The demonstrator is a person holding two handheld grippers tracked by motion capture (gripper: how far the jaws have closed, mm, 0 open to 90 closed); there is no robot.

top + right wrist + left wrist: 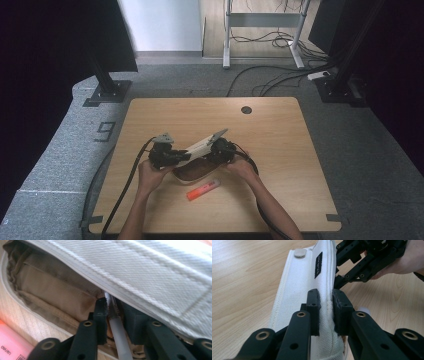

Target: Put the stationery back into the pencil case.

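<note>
Pinching the white pouch point(297, 290) flap, the left gripper point(326, 312) holds it open beside the right gripper point(113, 317), clamped on the rim, while the orange marker point(202, 190) just below both lies unpacked.

Both forearms reached in from the bench's near edge and converged near its middle. The left hand-held gripper point(167, 156) had its jaws pinched tight on a white fabric flap point(299, 290). The right hand-held gripper point(222, 149), gripped by the right hand point(242, 167), had its jaws clamped around the pouch's rim point(115, 312), pointing toward the left one.
</note>
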